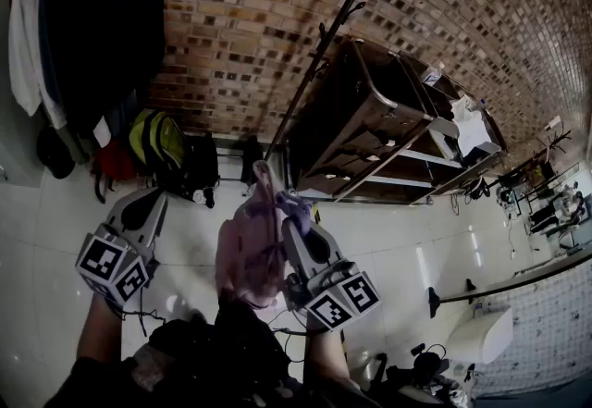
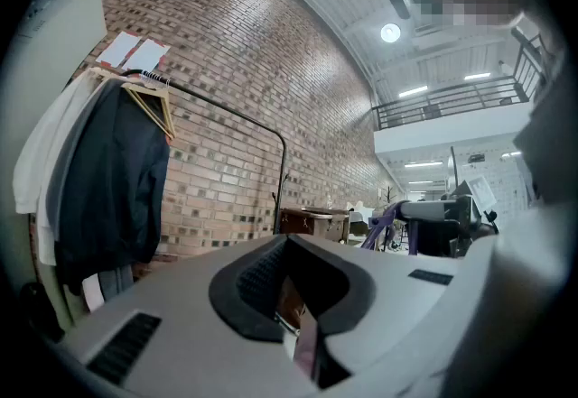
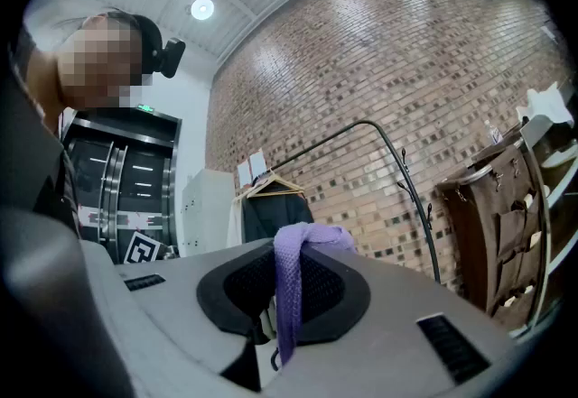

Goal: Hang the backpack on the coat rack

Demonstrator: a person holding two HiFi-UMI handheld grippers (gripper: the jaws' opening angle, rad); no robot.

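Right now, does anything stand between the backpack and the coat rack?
Nothing visible does. The backpack, its purple strap in the right gripper's jaws, faces the coat rack across floor; the bags sit off to its left.

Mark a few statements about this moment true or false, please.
1. The right tool is shut on a purple strap. True.
2. The pink backpack already hangs on the coat rack. False: it hangs by its strap from the right tool, in front of the person.
3. A dark jacket hangs on a wooden hanger on the rack. True.
4. The wall behind the rack is white tile. False: it is brick.
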